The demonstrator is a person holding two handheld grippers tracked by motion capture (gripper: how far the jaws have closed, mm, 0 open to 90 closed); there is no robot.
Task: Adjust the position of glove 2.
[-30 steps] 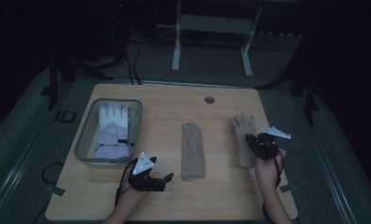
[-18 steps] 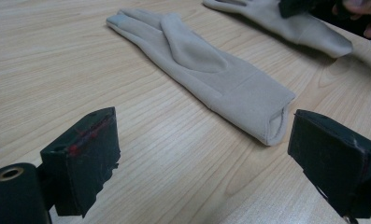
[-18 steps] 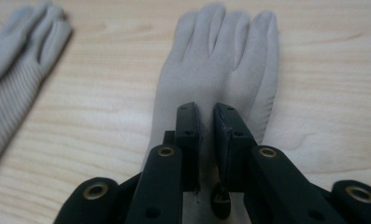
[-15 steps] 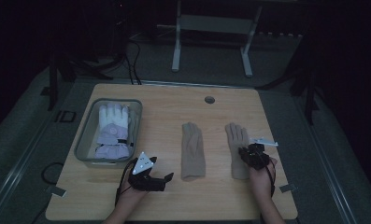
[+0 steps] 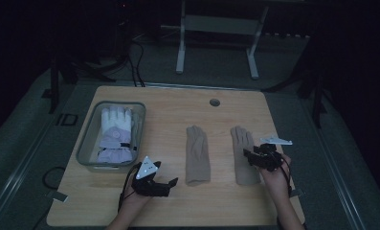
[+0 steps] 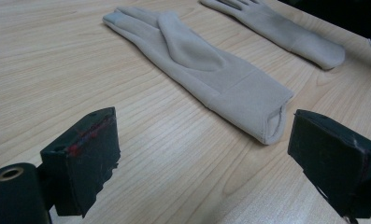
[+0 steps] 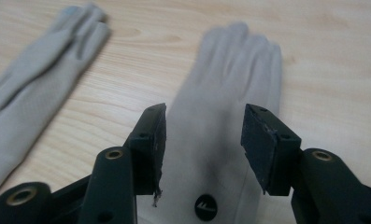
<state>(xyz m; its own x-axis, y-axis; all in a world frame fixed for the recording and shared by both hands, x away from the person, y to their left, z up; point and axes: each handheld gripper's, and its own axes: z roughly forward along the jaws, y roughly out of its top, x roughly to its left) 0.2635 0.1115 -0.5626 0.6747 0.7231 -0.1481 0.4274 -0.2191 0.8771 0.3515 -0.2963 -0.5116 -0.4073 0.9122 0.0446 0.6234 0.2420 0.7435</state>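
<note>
Two beige gloves lie flat on the wooden table, fingers pointing away. The left glove (image 5: 197,153) (image 6: 211,70) (image 7: 33,93) is at the middle. The right glove (image 5: 242,143) (image 6: 276,23) (image 7: 230,79) lies under my right gripper (image 5: 250,158) (image 7: 206,144). Its jaws have just been opening and now stand apart above the glove's cuff end, where a small black round logo shows; the pads do not press on it. My left gripper (image 5: 171,183) (image 6: 206,163) rests low near the front edge, open and empty, pointing at the left glove's cuff.
A clear bin (image 5: 87,143) at the table's left holds white and lavender gloves (image 5: 115,132). A round cable hole (image 5: 215,102) sits near the far edge. Table-frame legs and cables stand on the dark floor beyond.
My right gripper carried the right beige glove leftward and toward the front, laid it flat and opened its jaws. The left gripper stayed put.
</note>
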